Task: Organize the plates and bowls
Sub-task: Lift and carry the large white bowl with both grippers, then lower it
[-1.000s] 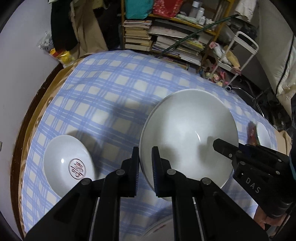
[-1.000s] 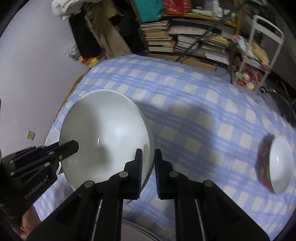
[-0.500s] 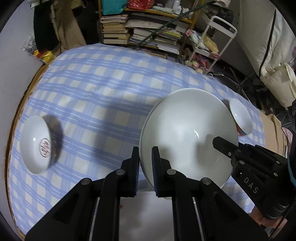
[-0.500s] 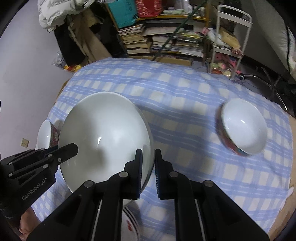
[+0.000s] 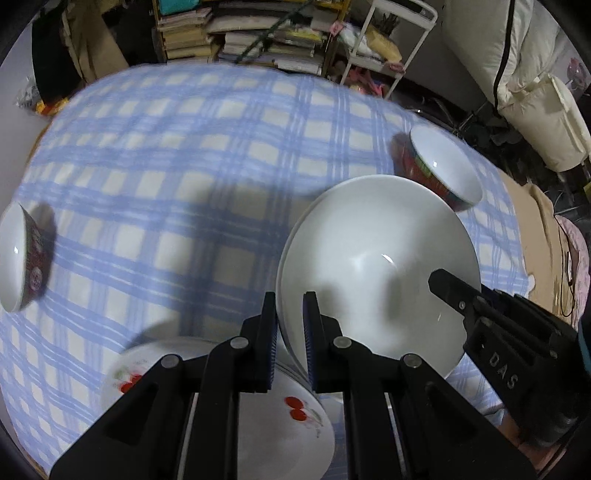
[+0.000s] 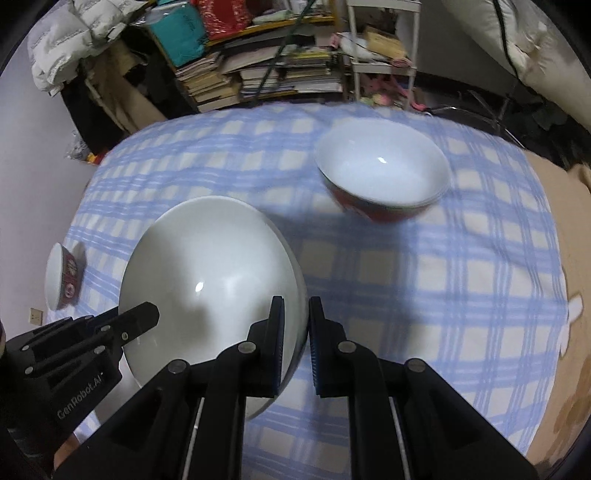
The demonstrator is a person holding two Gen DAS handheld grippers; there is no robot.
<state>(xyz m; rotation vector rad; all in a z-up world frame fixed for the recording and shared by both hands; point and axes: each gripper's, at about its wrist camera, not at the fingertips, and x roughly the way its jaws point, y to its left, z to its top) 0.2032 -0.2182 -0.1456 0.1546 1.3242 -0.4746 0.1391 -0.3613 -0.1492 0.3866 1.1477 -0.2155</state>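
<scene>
A large plain white bowl [image 5: 376, 258] [image 6: 210, 273] is held above the blue checked tablecloth [image 5: 184, 166] by both grippers. My left gripper [image 5: 290, 321] is shut on its left rim. My right gripper [image 6: 297, 325] is shut on its right rim and shows in the left wrist view [image 5: 480, 310]. A white plate with red cherries [image 5: 207, 398] lies under the left gripper. A red-sided bowl [image 5: 439, 166] [image 6: 384, 173] sits at the far right. Another red-sided bowl [image 5: 18, 258] [image 6: 62, 277] sits at the left edge.
Behind the table stand shelves of stacked books [image 5: 236, 33] [image 6: 266, 74] and a white wire rack [image 5: 384, 44]. A white padded bag [image 5: 532, 92] lies at the right. The left gripper body shows in the right wrist view [image 6: 74, 347].
Both grippers have carried the white bowl back towards the near side and right. The cherry plate has come into view under the left gripper, and the red-sided bowl at the right looks nearer.
</scene>
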